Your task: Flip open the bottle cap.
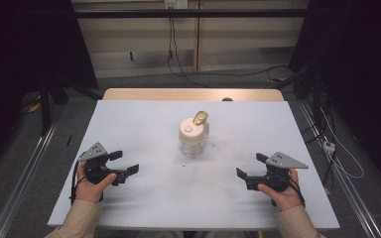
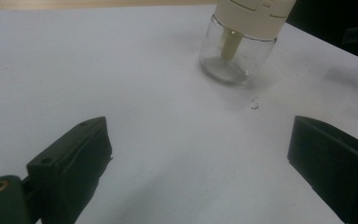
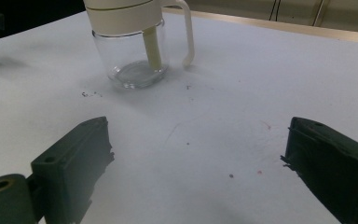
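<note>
Well apart: jar (image 1: 193,140); gaping grippers (image 1: 122,162)

A lab-type recording bay — black curtains (image 1: 25,44) at both sides, floor rails (image 1: 20,173), loose cables (image 1: 178,59), one white-covered table (image 1: 144,198).

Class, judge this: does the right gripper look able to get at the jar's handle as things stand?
Probably yes. The right gripper is open, the handle faces its side, and bare white table lies between them.

White table (image 1: 129,208), grey floor (image 1: 25,148), dark curtains (image 1: 25,44)
</note>
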`<state>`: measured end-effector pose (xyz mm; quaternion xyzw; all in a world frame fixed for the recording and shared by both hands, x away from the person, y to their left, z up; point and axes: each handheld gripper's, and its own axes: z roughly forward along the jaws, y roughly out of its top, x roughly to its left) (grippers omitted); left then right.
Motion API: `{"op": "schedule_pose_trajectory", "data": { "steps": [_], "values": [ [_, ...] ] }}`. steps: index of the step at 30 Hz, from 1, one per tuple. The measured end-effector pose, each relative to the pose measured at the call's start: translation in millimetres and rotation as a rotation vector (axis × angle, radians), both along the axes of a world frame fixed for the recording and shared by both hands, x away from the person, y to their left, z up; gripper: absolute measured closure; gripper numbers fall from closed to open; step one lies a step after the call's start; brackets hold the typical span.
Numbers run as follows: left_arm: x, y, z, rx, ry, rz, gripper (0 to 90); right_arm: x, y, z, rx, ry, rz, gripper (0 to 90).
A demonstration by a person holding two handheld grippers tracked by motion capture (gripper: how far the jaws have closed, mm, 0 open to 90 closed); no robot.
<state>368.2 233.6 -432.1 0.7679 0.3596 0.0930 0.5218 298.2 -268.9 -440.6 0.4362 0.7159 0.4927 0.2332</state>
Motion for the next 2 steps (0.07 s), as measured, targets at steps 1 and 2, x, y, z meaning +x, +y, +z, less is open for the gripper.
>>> {"op": "schedule_pose_trajectory", "data": {
  "steps": [1,2],
  "values": [
    [-0.1,-0.7,-0.3,0.01,-0.002,-0.003,5.3,-0.9,-1.8,-0.3,0.007,0.001,-0.002,6.7],
    [-0.3,-1.9,-0.8,0.016,-0.003,-0.003,5.4,-2.0,-3.3,-0.8,0.007,0.003,-0.005,6.8]
  ]
}}
